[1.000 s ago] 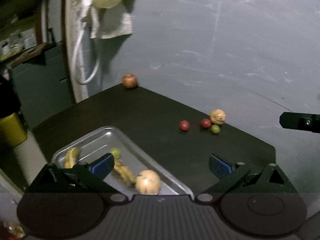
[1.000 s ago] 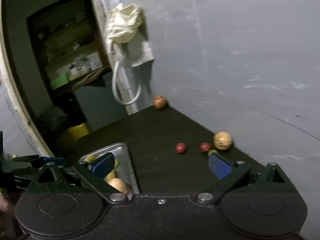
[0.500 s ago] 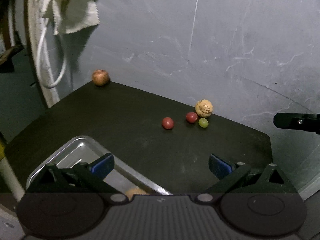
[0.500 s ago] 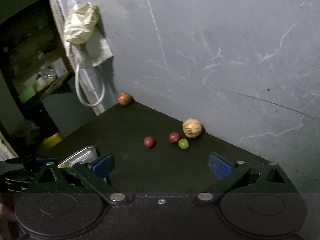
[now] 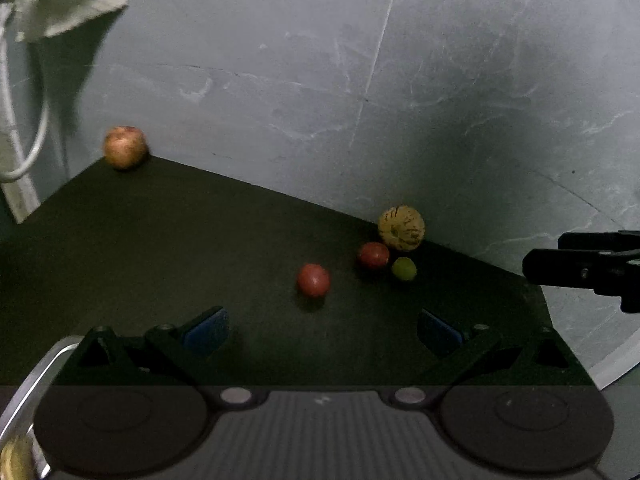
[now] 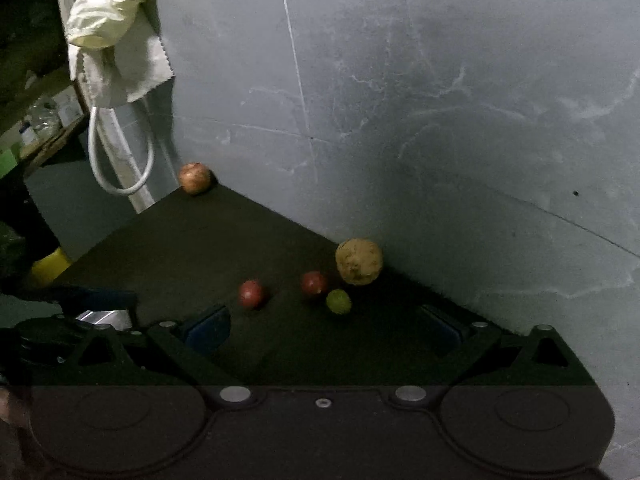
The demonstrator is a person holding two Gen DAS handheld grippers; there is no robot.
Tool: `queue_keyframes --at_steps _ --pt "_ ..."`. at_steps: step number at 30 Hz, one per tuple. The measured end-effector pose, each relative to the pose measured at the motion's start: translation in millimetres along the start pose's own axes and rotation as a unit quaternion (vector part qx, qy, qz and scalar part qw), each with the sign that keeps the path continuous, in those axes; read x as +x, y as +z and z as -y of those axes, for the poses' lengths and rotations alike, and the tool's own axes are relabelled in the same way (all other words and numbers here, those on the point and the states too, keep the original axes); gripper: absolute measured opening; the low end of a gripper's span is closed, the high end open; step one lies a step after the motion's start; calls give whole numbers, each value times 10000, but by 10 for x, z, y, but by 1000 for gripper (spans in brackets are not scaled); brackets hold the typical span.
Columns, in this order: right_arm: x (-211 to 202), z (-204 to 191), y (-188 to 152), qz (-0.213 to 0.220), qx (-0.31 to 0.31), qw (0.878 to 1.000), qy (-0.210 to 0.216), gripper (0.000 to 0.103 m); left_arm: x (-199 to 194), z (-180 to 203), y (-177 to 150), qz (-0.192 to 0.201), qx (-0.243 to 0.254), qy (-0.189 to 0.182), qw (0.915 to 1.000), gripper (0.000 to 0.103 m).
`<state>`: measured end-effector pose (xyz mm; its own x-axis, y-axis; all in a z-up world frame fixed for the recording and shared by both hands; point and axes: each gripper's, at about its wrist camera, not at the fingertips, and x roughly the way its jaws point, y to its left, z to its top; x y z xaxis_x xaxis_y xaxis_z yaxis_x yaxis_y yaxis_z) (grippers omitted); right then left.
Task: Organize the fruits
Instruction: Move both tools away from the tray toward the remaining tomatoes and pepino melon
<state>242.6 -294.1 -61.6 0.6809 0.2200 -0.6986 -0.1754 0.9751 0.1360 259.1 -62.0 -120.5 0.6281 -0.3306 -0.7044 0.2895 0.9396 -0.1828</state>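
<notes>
On the dark table (image 5: 160,240) lie a red fruit (image 5: 313,279), a second red fruit (image 5: 373,255), a small green fruit (image 5: 404,269) and a striped yellow melon (image 5: 401,227) by the wall. An apple (image 5: 124,147) rests at the far left corner. My left gripper (image 5: 320,330) is open and empty, just short of the nearer red fruit. My right gripper (image 6: 322,328) is also open and empty, close in front of the green fruit (image 6: 338,301) and the red fruits (image 6: 251,294). The metal tray's rim (image 5: 36,376) shows at the lower left.
A grey wall (image 5: 360,100) runs along the table's back edge. A pale cloth (image 6: 116,32) and a white hose loop (image 6: 120,160) hang at the left. The right gripper's body (image 5: 588,268) juts in at the right of the left wrist view.
Both grippers have swung right and forward, away from the tray and toward the cluster of fruits. The tray has slid almost out of both views. Both stay open.
</notes>
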Motion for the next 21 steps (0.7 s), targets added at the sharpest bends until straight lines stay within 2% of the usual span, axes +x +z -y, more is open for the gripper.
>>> queue_keyframes --at_steps 4,9,15,21 --pt "155 -30 10 -38 -272 9996 -103 96 226 -39 57 -69 127 -66 9999 102" --pt "358 107 -18 -135 -424 9990 -31 92 408 -74 98 -113 93 61 9999 102" --pt "650 285 -47 -252 -550 9978 281 90 503 -185 172 -140 -421 299 9986 102" --pt "919 291 -66 -309 -835 9949 482 87 639 -139 261 -184 -607 317 9975 101"
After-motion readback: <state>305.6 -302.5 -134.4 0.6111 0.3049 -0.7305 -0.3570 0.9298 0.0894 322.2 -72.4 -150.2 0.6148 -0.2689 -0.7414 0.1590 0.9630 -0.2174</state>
